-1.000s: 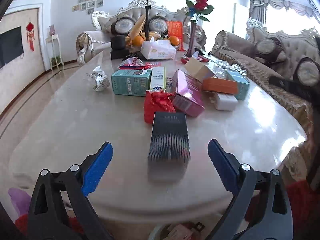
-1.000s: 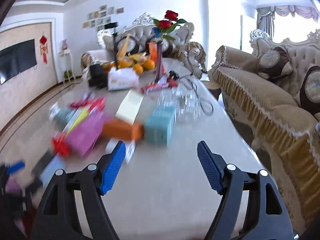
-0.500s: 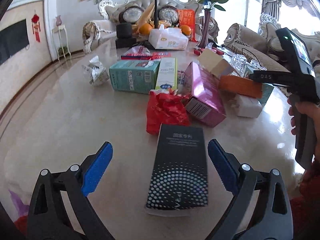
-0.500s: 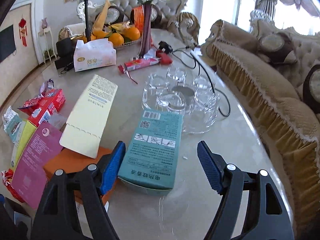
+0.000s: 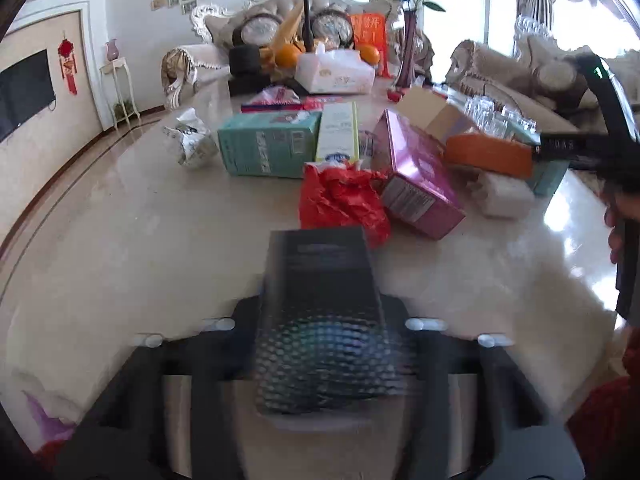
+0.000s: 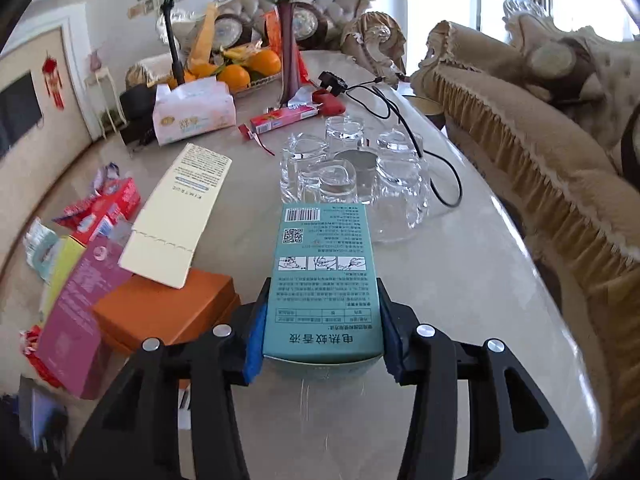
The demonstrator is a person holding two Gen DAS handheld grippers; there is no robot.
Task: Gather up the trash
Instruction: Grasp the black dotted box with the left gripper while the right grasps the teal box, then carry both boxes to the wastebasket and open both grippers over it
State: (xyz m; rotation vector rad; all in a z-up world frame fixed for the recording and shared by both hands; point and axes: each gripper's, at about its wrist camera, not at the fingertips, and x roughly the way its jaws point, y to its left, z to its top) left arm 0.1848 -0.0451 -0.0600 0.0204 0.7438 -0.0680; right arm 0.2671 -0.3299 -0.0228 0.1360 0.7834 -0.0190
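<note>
My left gripper (image 5: 320, 332) is shut on a black dotted box (image 5: 320, 300) at the near end of the marble table (image 5: 120, 240); the view is blurred. My right gripper (image 6: 322, 332) is shut on a teal box (image 6: 324, 276) that lies on the table, blue pads against its two long sides. Other trash lies in a heap: a red wrapper (image 5: 340, 200), a pink box (image 5: 416, 184), an orange box (image 6: 168, 308), a cream box (image 6: 180, 216), a second teal box (image 5: 268, 144) and crumpled foil (image 5: 188, 142).
Several upturned glasses (image 6: 352, 176) stand just beyond the teal box. A tissue box (image 6: 192, 116), fruit (image 6: 244, 68), a vase (image 6: 290, 48) and a black cable (image 6: 400, 116) are at the far end. A sofa (image 6: 540, 160) runs along the right.
Both grippers have moved forward and closed: the left onto the black box, the right onto the teal box. Both were open before.
</note>
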